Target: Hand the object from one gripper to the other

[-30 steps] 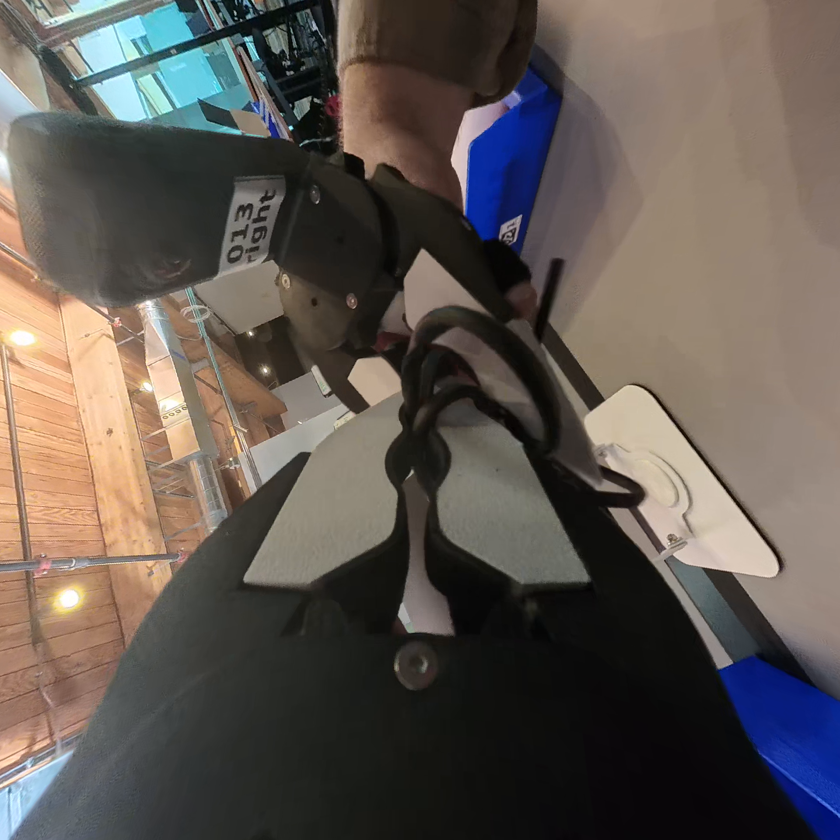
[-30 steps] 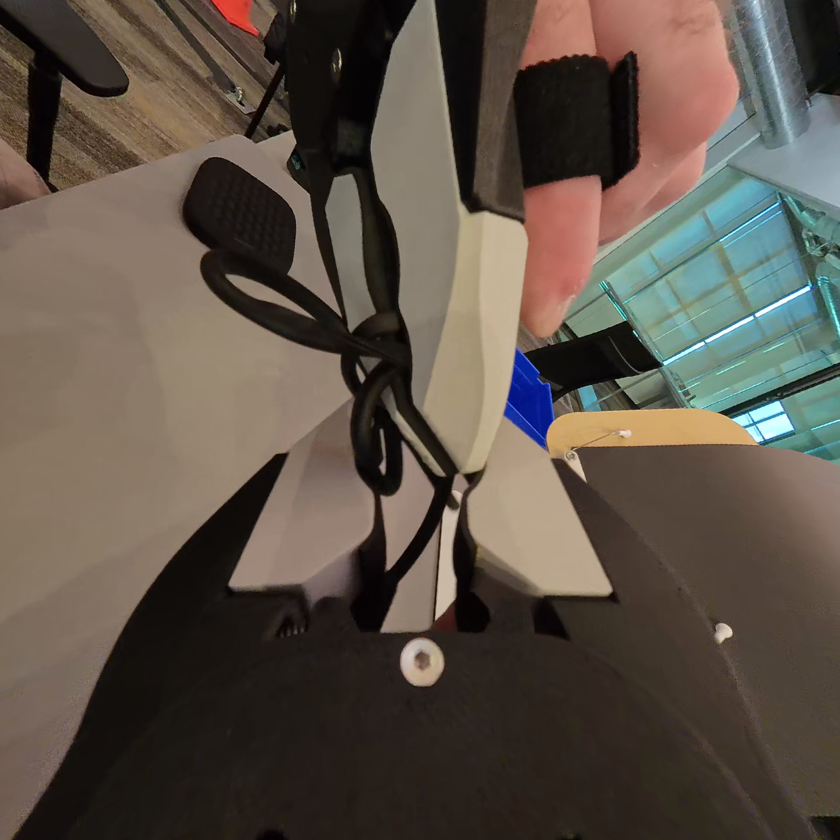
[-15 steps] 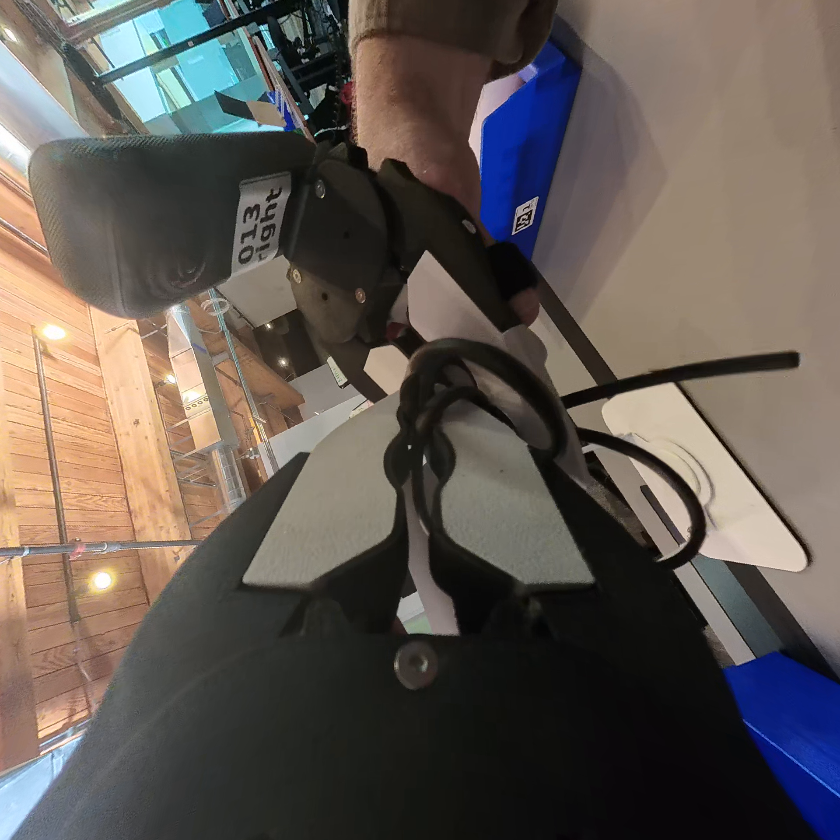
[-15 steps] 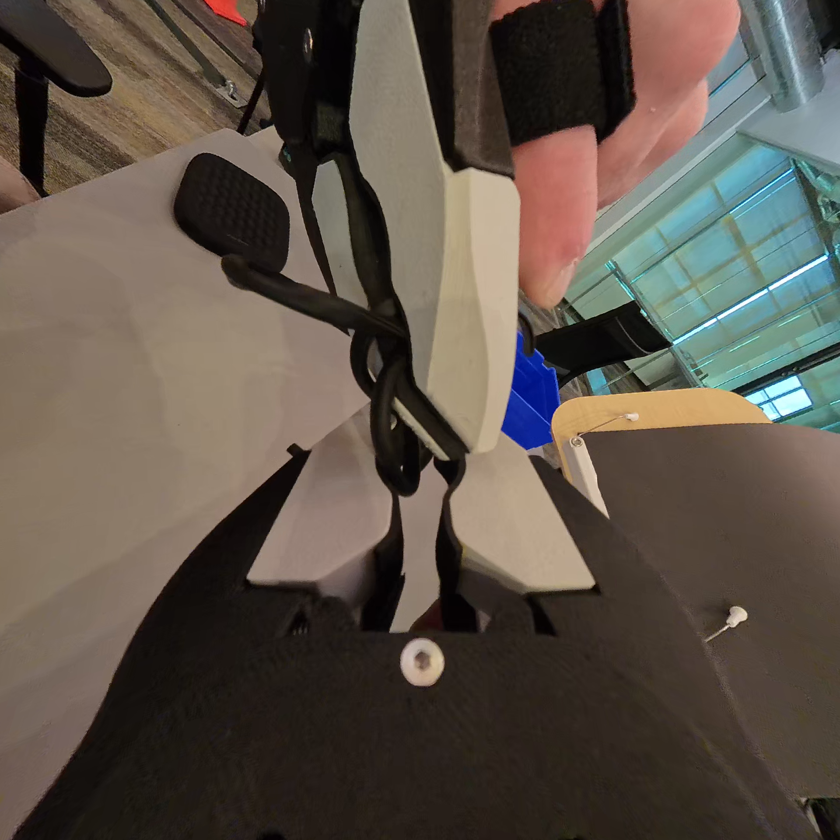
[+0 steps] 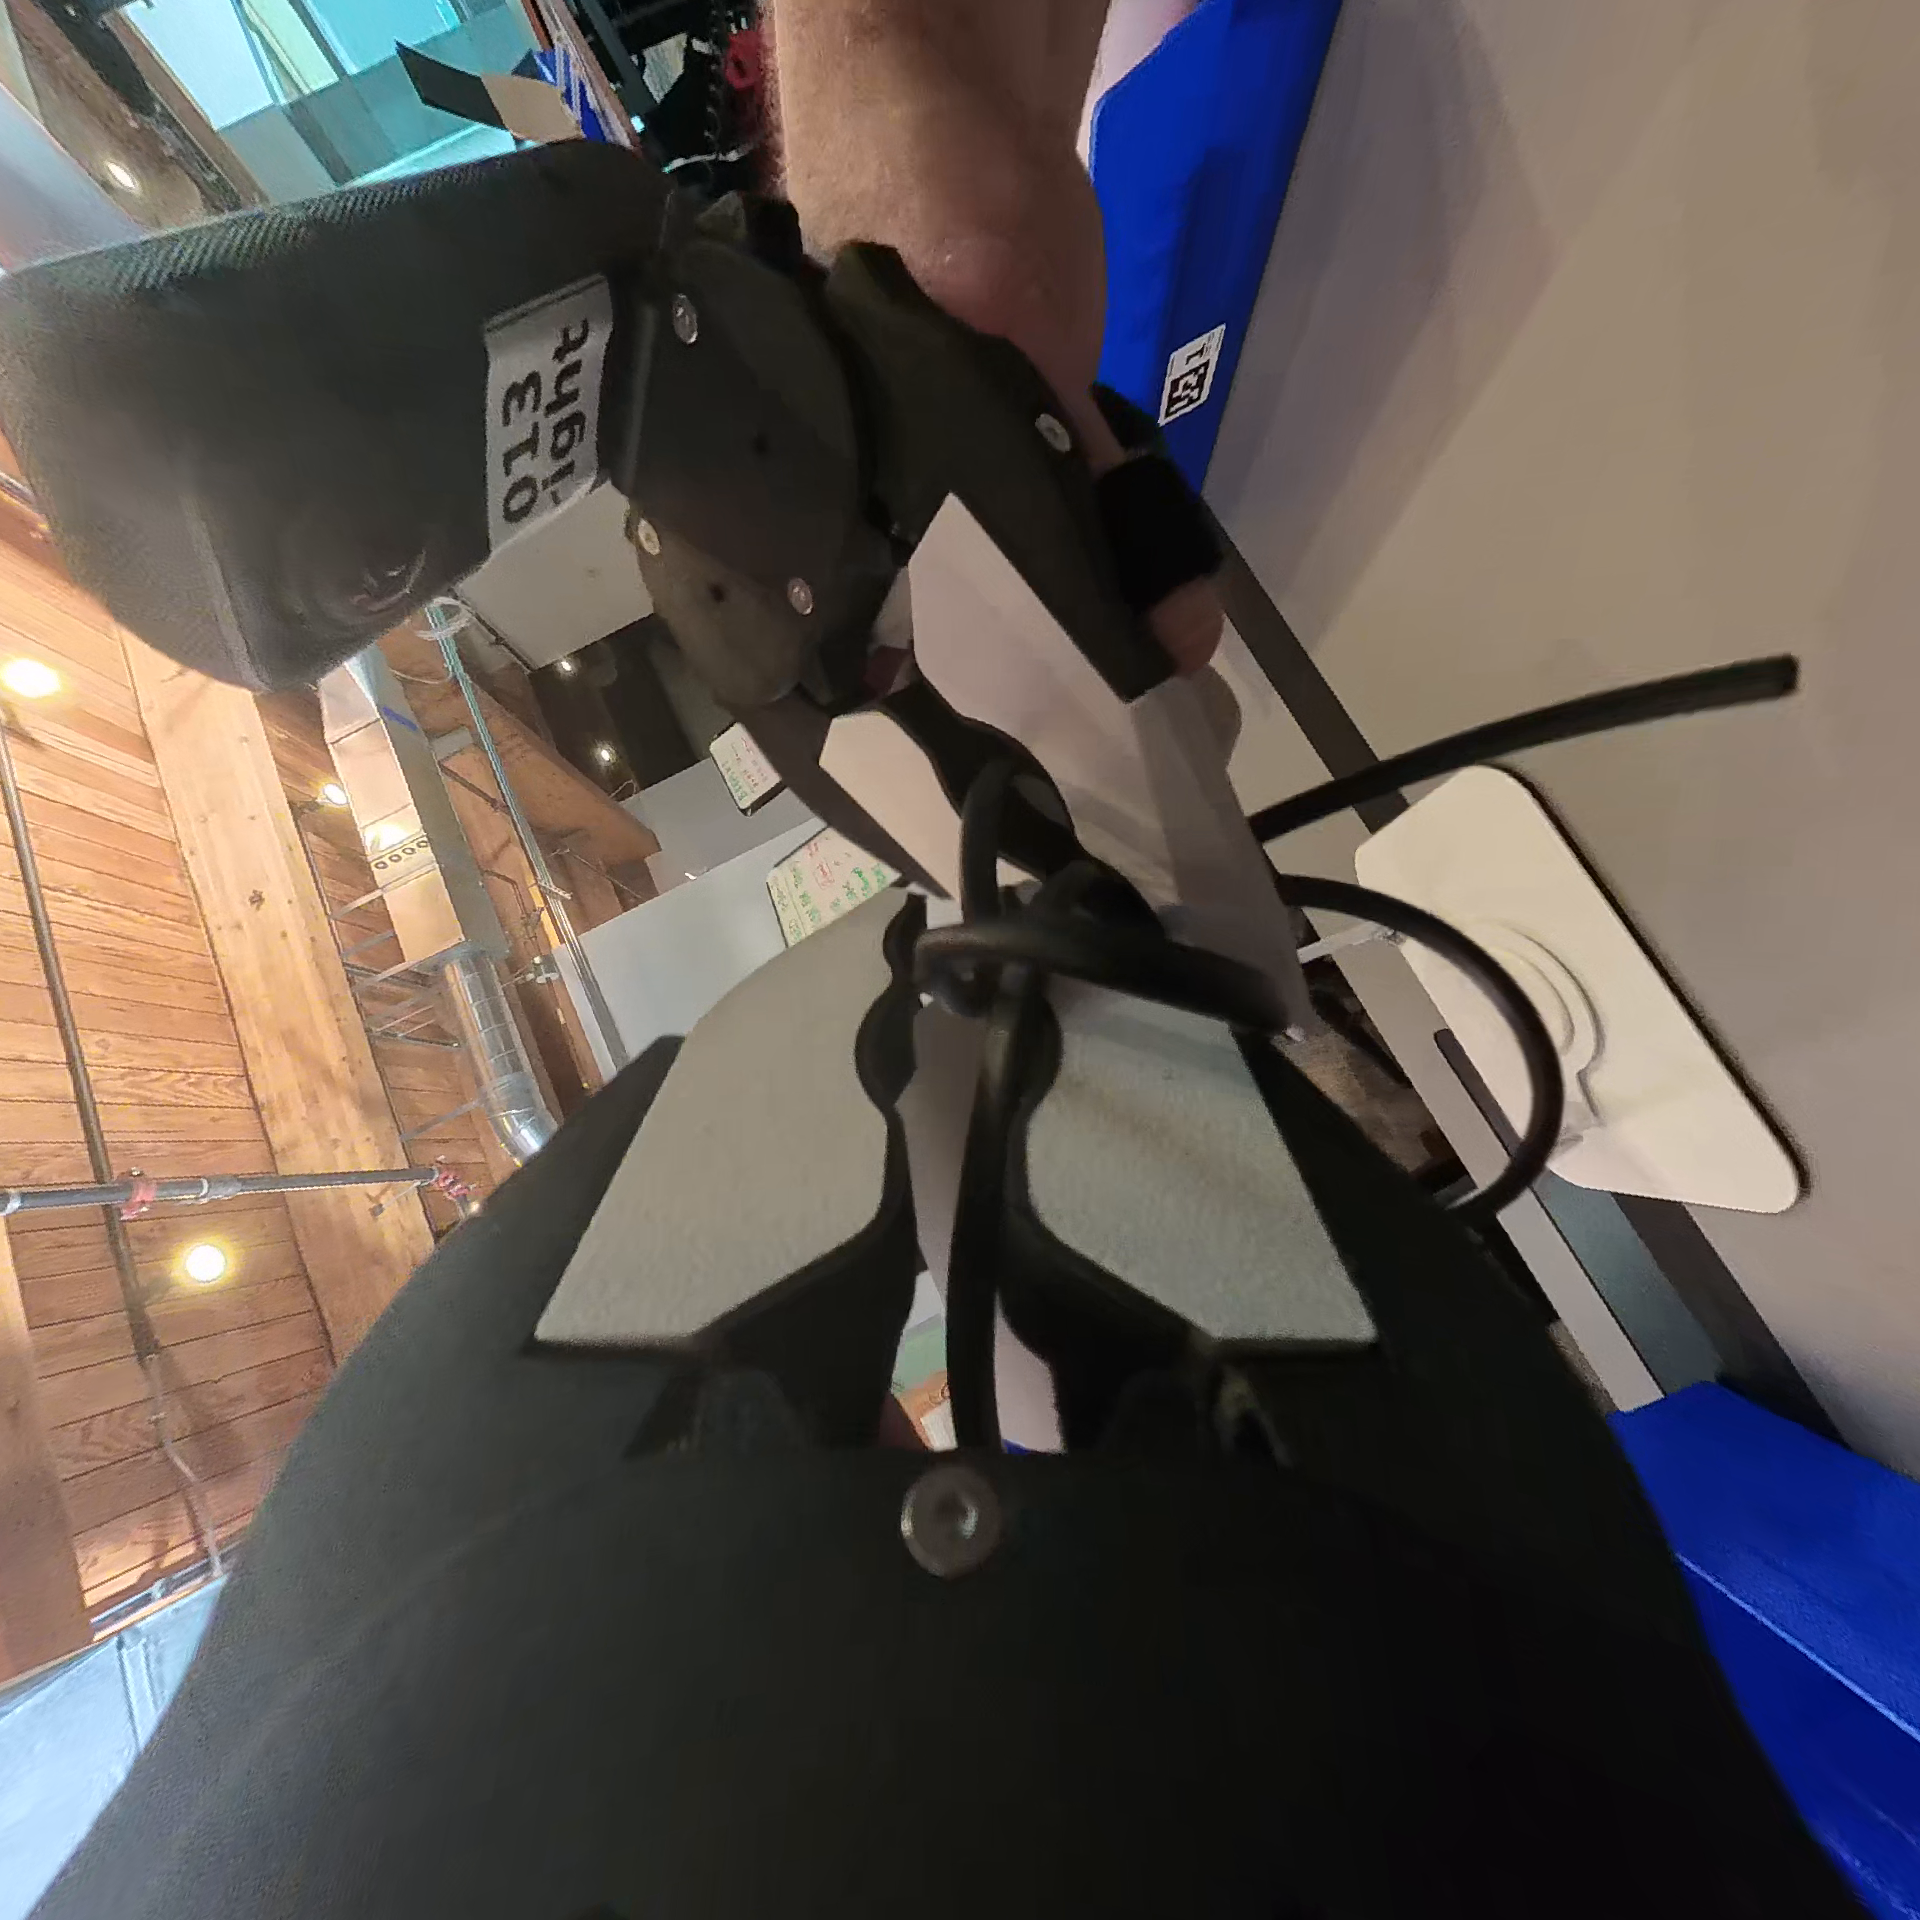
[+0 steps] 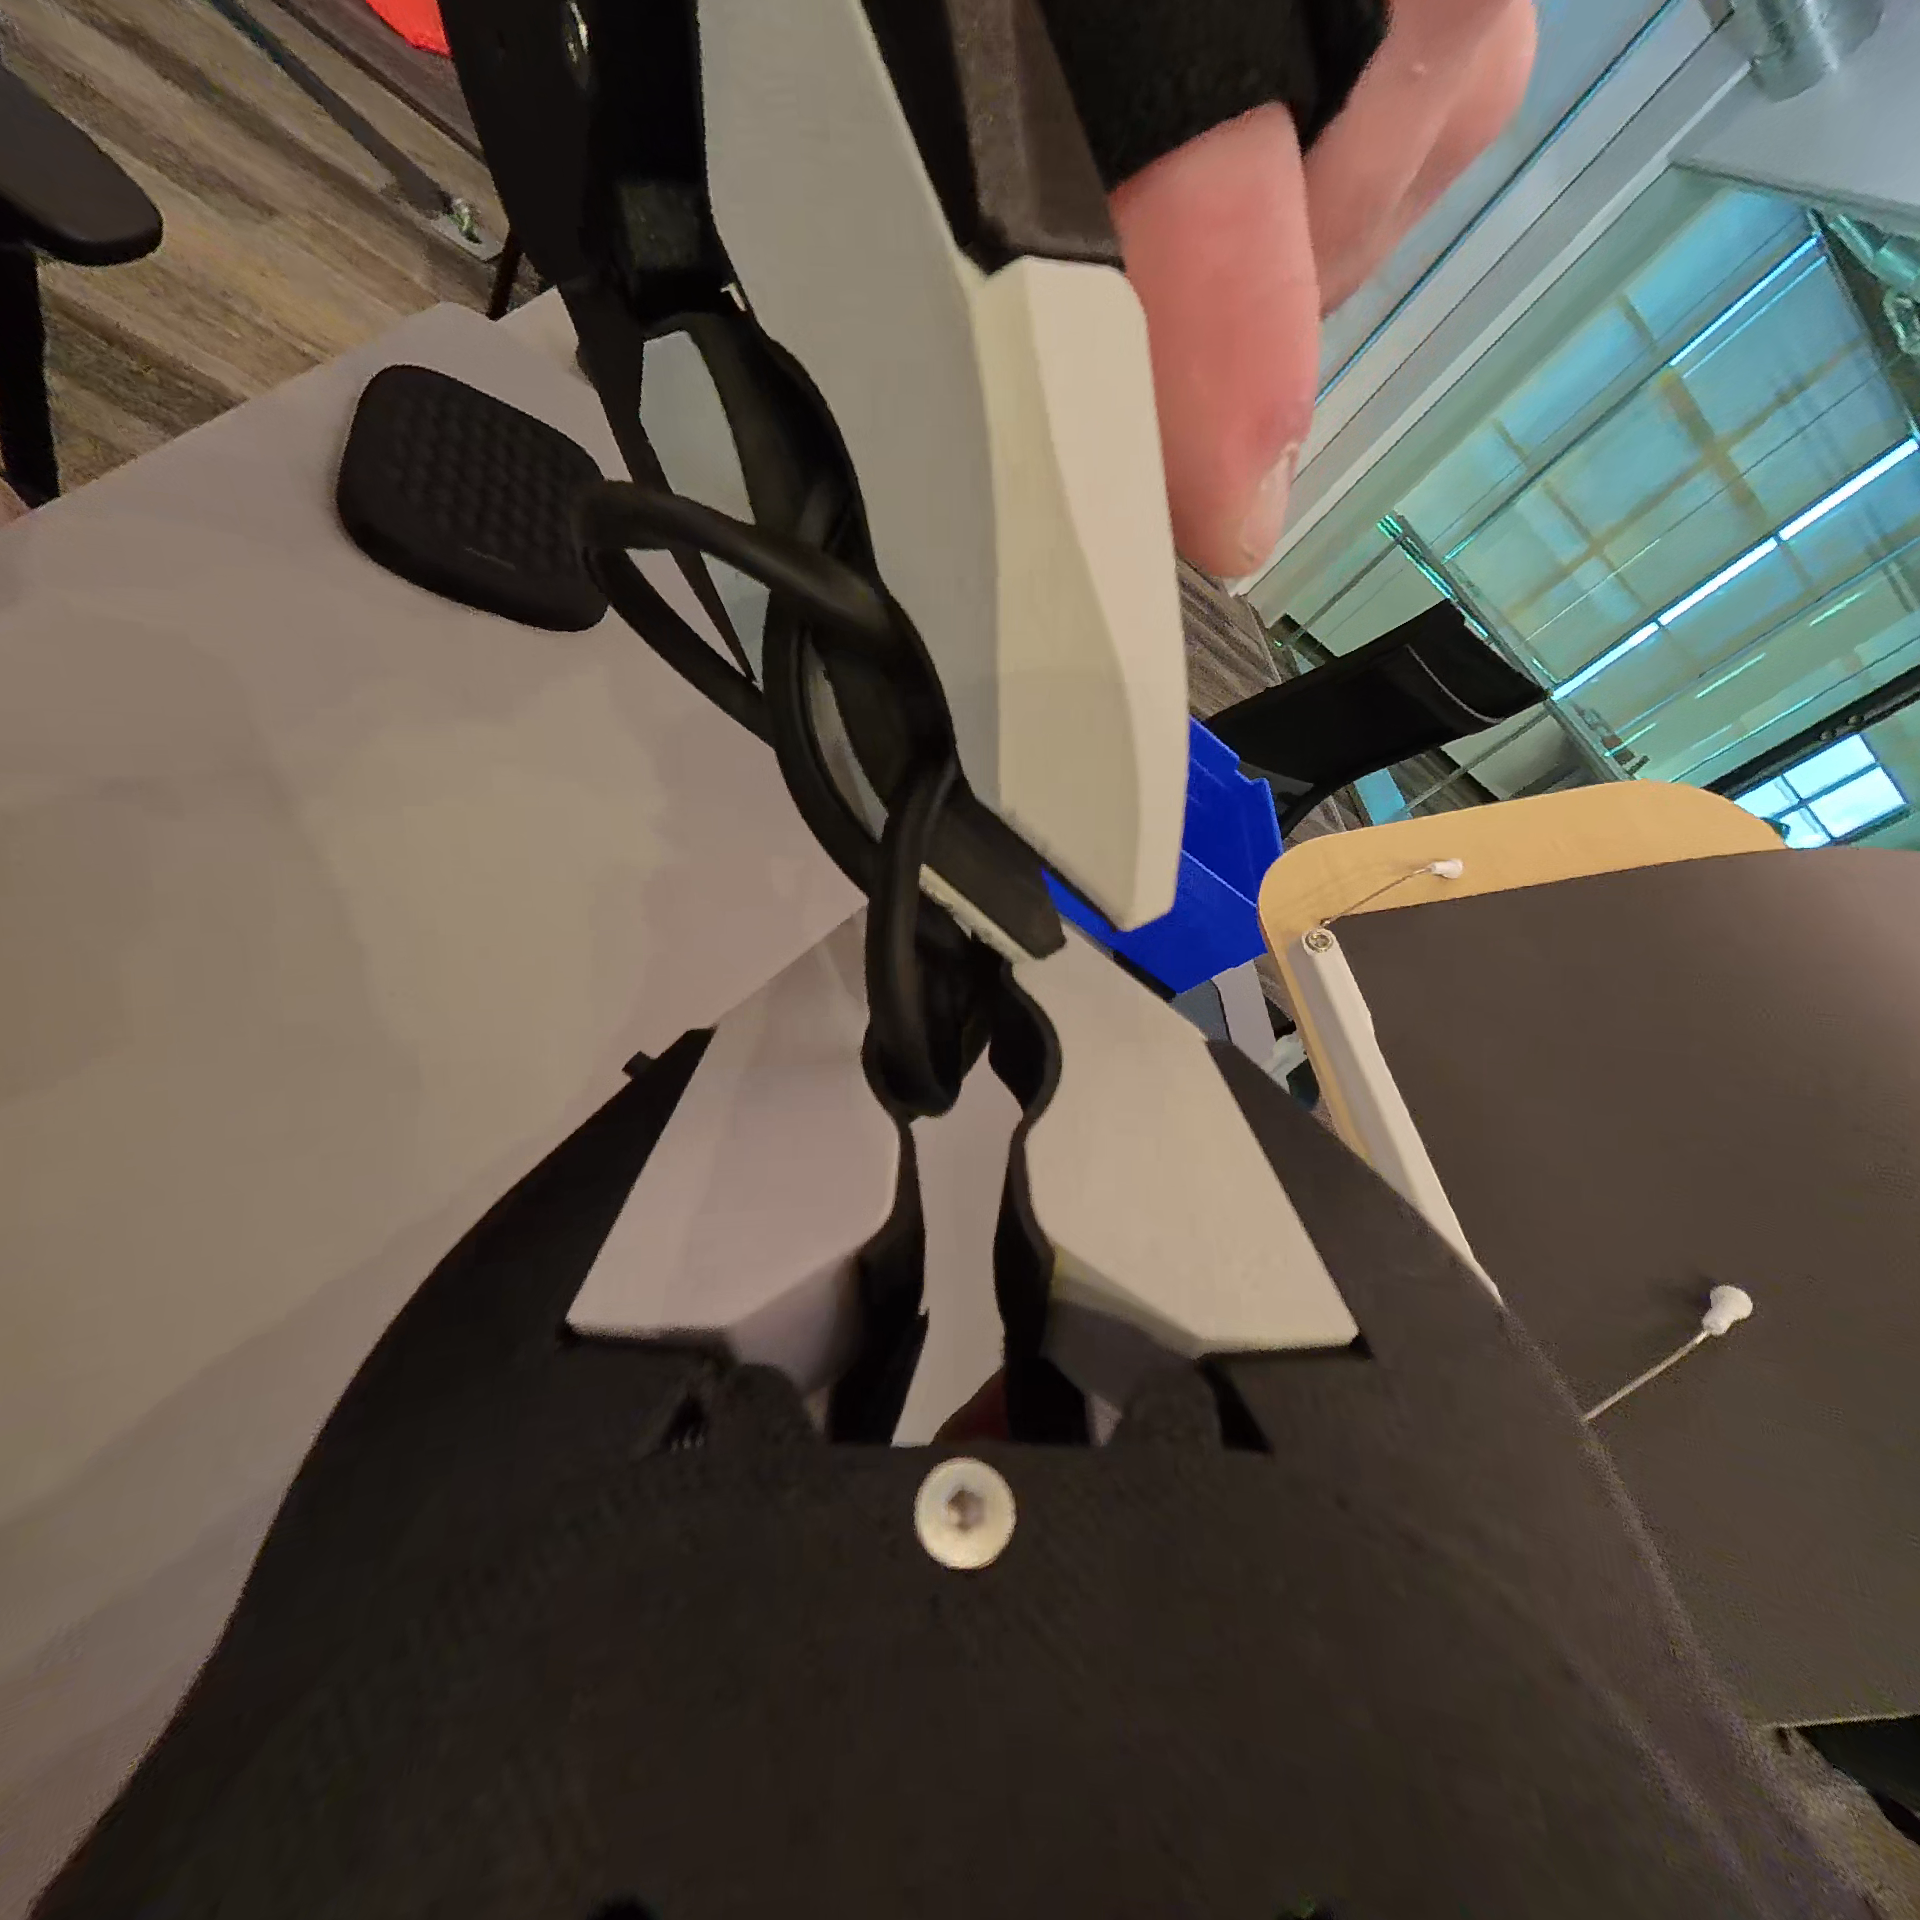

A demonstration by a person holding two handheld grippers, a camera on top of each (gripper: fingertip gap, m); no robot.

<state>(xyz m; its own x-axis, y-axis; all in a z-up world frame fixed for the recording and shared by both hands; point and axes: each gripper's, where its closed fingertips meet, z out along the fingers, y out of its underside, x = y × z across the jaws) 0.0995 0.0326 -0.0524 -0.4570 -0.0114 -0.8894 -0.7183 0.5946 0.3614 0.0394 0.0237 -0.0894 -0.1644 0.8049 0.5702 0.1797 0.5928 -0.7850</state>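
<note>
1. Grey tabletop (image 6: 312, 935) below, wood-panelled wall (image 5: 208, 935) off to one side, and both tools meet in mid-air above the table.
2. Between them hangs the knotted bundle of thin black rubbery cable (image 6: 904, 810), clear of the surface, one loose end (image 5: 1662, 696) sticking out over the table.
3. Left gripper (image 5: 977, 997): tips pinched onto the knot, one strand running back down the slot between its grey pads. It looks like a firm hold.
4. Right gripper (image 6: 966, 1070): jaws slightly parted, a loop of cable just at the tips and bare table visible through the gap behind. I read that as a release, not a grip.
5. So this is the exchange itself, with the left as the receiver.
6. Next call: draw the right tool straight back so its tips don't snag the loop, while the left keeps its squeeze.
</note>
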